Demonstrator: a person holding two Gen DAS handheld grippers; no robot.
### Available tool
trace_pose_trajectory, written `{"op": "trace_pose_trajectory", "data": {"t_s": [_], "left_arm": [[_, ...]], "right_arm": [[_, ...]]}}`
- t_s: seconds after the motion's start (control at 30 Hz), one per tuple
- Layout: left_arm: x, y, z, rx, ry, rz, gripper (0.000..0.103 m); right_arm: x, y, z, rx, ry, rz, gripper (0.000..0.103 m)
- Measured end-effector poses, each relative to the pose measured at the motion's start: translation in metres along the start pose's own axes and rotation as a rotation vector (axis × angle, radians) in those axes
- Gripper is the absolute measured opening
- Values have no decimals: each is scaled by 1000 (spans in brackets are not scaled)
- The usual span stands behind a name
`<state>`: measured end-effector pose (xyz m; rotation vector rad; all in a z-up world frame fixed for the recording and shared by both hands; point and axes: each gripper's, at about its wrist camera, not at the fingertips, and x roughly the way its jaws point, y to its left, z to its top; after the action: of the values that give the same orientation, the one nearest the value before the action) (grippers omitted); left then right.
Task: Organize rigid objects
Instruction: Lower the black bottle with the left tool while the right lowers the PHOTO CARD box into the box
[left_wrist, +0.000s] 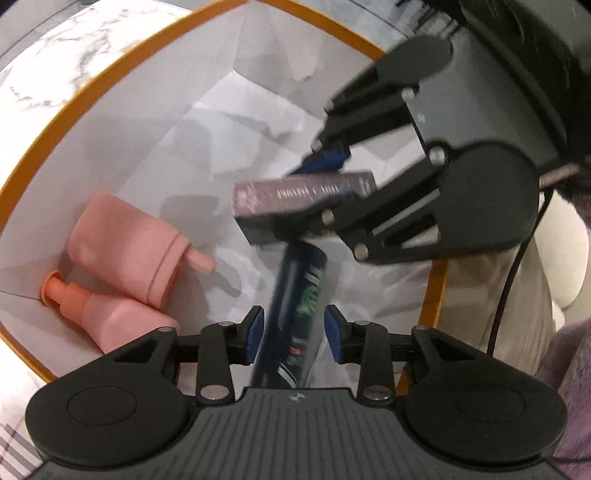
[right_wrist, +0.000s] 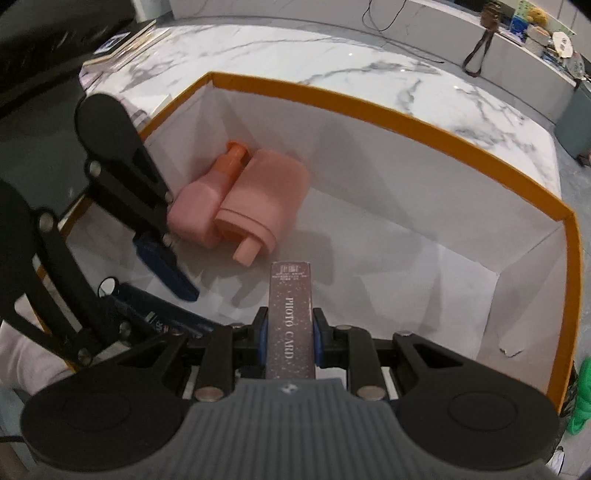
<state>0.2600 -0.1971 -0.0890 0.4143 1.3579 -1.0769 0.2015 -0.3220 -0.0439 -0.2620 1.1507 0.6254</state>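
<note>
My left gripper (left_wrist: 295, 332) points down into a white box with an orange rim (left_wrist: 122, 85). A dark spray can (left_wrist: 299, 288) stands blurred between its blue pads (left_wrist: 256, 332), with a thin gap showing at the left pad, so the jaws stand open. In the right wrist view the can (right_wrist: 147, 306) lies low beside the left gripper's pad (right_wrist: 166, 269). My right gripper (right_wrist: 290, 332) is shut on a dark, speckled "PHOTO CARD" box (right_wrist: 291, 295) and holds it over the box floor. From the left wrist, the card box (left_wrist: 295, 199) hangs just beyond the can.
Two pink bottles lie together on the box floor: a wide one (right_wrist: 273, 192) and a pump bottle (right_wrist: 199, 206), near the far left wall. The box (right_wrist: 369, 110) rests on a marble counter (right_wrist: 295, 55). Bare floor fills the box's right half. Clutter sits far right.
</note>
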Motion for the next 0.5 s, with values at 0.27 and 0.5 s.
{"op": "trace_pose_trajectory", "data": {"t_s": [0.27, 0.5], "left_arm": [[11, 4, 5, -75, -5, 71, 33], [17, 6, 8, -116, -20, 164, 30]], "right_arm": [[5, 6, -6, -58, 80, 58, 22], [2, 5, -2, -82, 74, 65, 22]]}}
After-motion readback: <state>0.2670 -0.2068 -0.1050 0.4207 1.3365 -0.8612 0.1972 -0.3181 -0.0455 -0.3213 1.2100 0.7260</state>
